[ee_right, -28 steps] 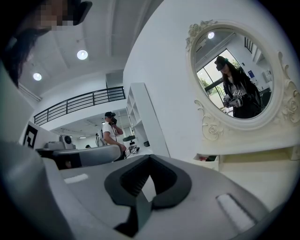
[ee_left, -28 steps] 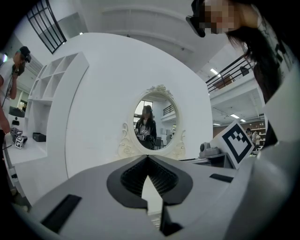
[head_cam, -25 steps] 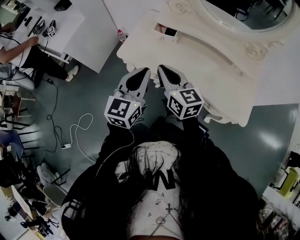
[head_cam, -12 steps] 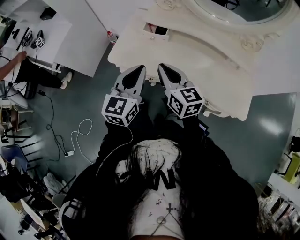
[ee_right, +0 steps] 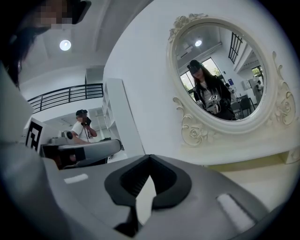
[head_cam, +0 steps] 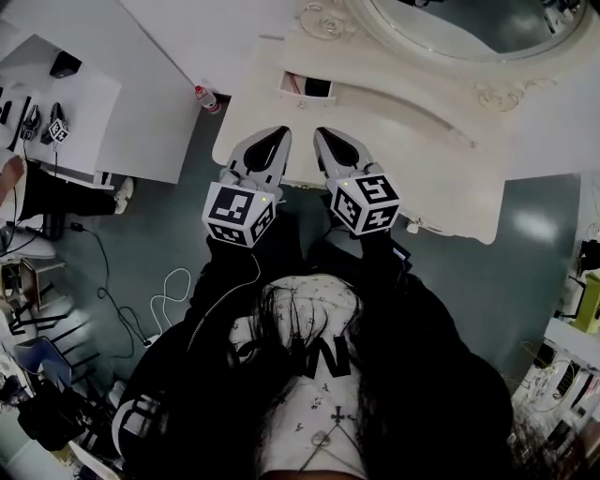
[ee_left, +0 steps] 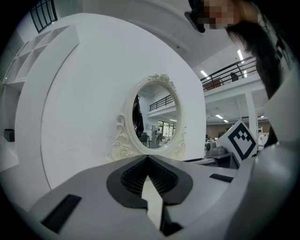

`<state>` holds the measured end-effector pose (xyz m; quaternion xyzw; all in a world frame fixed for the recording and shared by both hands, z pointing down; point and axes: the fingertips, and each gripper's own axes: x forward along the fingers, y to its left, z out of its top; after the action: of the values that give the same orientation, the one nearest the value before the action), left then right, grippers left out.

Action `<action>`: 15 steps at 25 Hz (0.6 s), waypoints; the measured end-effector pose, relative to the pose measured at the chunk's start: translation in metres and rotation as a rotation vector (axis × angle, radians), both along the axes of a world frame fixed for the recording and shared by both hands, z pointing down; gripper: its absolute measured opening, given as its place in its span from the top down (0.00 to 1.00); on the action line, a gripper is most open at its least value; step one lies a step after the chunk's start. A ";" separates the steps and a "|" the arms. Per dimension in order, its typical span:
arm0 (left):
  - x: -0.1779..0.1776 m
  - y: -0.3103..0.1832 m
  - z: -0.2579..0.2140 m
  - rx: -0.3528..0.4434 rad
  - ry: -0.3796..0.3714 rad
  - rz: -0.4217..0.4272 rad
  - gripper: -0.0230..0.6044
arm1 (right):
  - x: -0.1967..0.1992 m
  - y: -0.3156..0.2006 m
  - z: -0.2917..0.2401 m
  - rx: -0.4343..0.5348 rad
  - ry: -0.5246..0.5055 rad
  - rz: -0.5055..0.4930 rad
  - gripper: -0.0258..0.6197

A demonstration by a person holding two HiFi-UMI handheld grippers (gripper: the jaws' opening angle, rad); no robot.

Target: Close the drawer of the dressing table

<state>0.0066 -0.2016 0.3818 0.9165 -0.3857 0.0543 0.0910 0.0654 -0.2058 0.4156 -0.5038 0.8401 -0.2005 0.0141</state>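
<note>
Dressing-table bench [head_cam: 427, 127], cream with scrolled edges, extends ahead of and to the right of both pairs of jaws. Its oval mirror [head_cam: 450, 28] stands well beyond them, filling the background of the left gripper view [ee_left: 157, 117] and the right gripper view [ee_right: 225, 75].

Left gripper [head_cam: 278, 134] and right gripper [head_cam: 322, 134] hover side by side over the bench's near edge. In each gripper view the jaws meet at the tips with nothing between them (left [ee_left: 148, 157], right [ee_right: 150, 156]).

The drawer [head_cam: 307, 86], a small one set in the bench top, lies near and ahead of the jaws, roughly between their two lines. It stands pulled out, with dark contents showing, so the closing push is not yet made.

Likely hazards:
- A push from one closed tip, off the drawer's centre, could skew it so it binds.
- Contents standing proud could catch on the opening.
- Neither gripper view shows the drawer, so aim rests on the head view alone, and a tip may slide over the front.
</note>
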 end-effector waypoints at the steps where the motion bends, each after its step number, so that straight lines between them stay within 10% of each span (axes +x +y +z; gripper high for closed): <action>1: -0.002 -0.009 -0.001 -0.001 0.001 0.014 0.96 | -0.002 -0.008 0.001 -0.005 0.001 0.015 0.95; 15: -0.028 -0.089 0.008 -0.016 -0.012 0.194 0.96 | -0.023 -0.078 0.029 -0.088 0.051 0.193 0.95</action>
<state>-0.0212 -0.2910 0.3901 0.9485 -0.2952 0.0715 0.0901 0.0424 -0.2841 0.4442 -0.5875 0.7781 -0.2219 -0.0104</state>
